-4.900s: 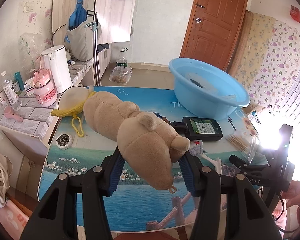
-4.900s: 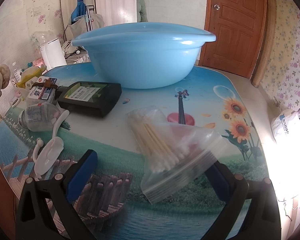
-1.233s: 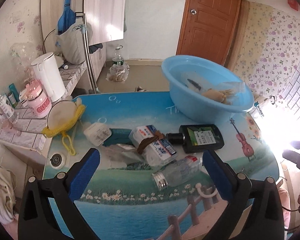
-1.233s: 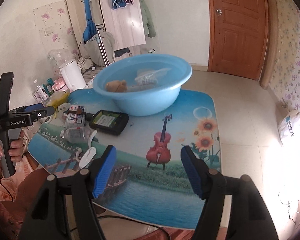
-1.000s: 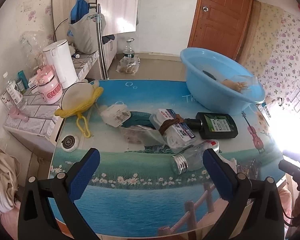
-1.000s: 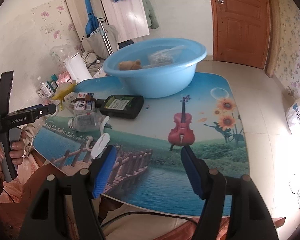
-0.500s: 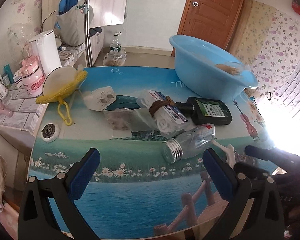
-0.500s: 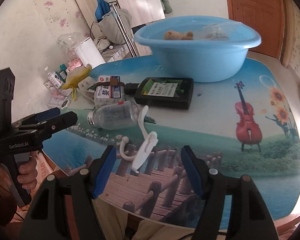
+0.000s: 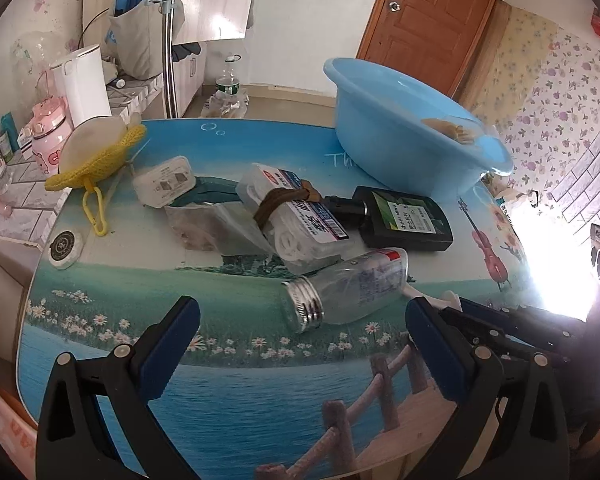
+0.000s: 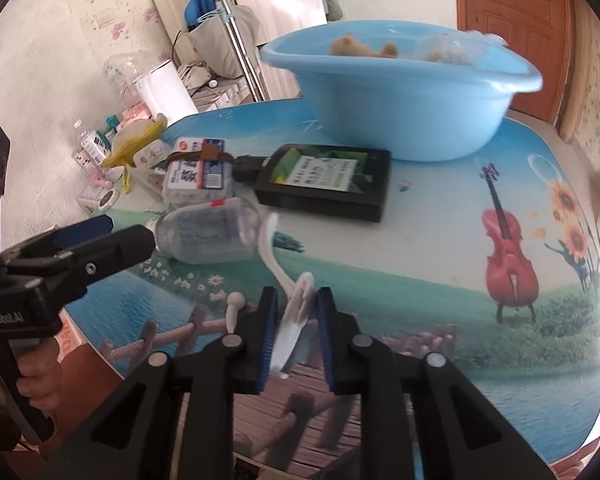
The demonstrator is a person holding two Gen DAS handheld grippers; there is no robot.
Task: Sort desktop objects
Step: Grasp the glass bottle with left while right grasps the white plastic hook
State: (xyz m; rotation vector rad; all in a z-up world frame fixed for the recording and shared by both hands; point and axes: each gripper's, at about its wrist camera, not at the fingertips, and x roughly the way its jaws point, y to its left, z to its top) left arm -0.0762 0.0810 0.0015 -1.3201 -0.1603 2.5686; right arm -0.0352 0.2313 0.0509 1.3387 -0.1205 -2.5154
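Note:
A white plastic hook (image 10: 296, 312) lies near the table's front edge, and my right gripper (image 10: 296, 300) is closing its jaws on it, pads against its flat part. The left gripper (image 9: 302, 312) hangs wide open above the table, holding nothing. Just beyond its fingers a clear bottle (image 9: 348, 284) with a silver cap lies on its side. Behind that are a white box (image 9: 296, 216) with a brown band and a flat black bottle (image 9: 404, 216). A blue basin (image 10: 400, 120) at the back holds a plush toy (image 10: 352, 46) and a bag (image 10: 444, 50).
At the left stand a white adaptor (image 9: 164, 182), a crumpled plastic bag (image 9: 204, 224), a yellow knitted pouch (image 9: 96, 152) and a round tin (image 9: 65, 245). A tiled shelf with a kettle (image 9: 86, 80) borders the table's left side. A hand (image 10: 36, 376) holds the left gripper.
The right gripper came down and forward to the white hook and its jaws went from wide to nearly shut around it. The left gripper sank a little closer to the clear bottle.

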